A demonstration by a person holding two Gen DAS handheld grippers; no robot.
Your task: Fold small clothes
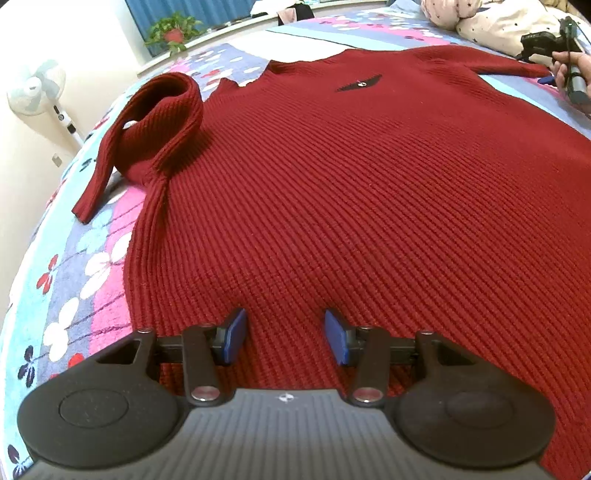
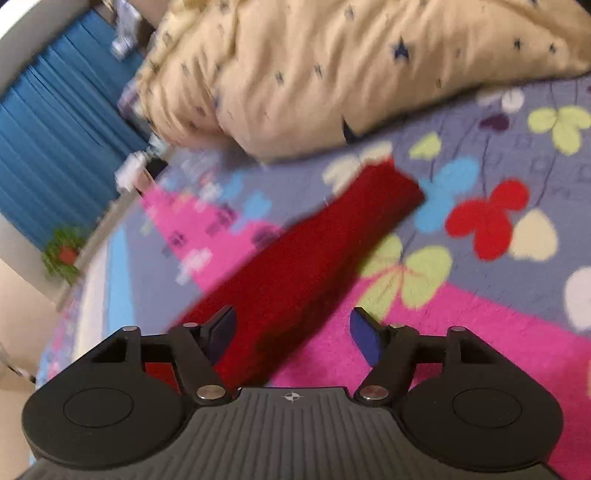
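Observation:
A dark red ribbed sweater (image 1: 351,192) lies flat, front up, on the flowered bedspread (image 1: 88,273). Its left sleeve (image 1: 162,110) is bent into a raised loop, with the cuff hanging toward the bed's edge. My left gripper (image 1: 285,334) hovers open over the knit near the hem, with nothing between its blue pads (image 1: 234,336). In the blurred right wrist view, the other sleeve (image 2: 325,251) runs diagonally, cuff toward the upper right. My right gripper (image 2: 295,332) is open; the sleeve runs under the gap toward its left finger, and the pads do not press on it. A hand (image 1: 565,68) shows at the far right.
A cream star-print duvet (image 2: 332,66) is bunched at the head of the bed, just beyond the sleeve's cuff. Blue curtains (image 2: 55,129) and a potted plant (image 1: 173,33) stand by the window ledge. A white fan (image 1: 37,92) stands beside the bed's left edge.

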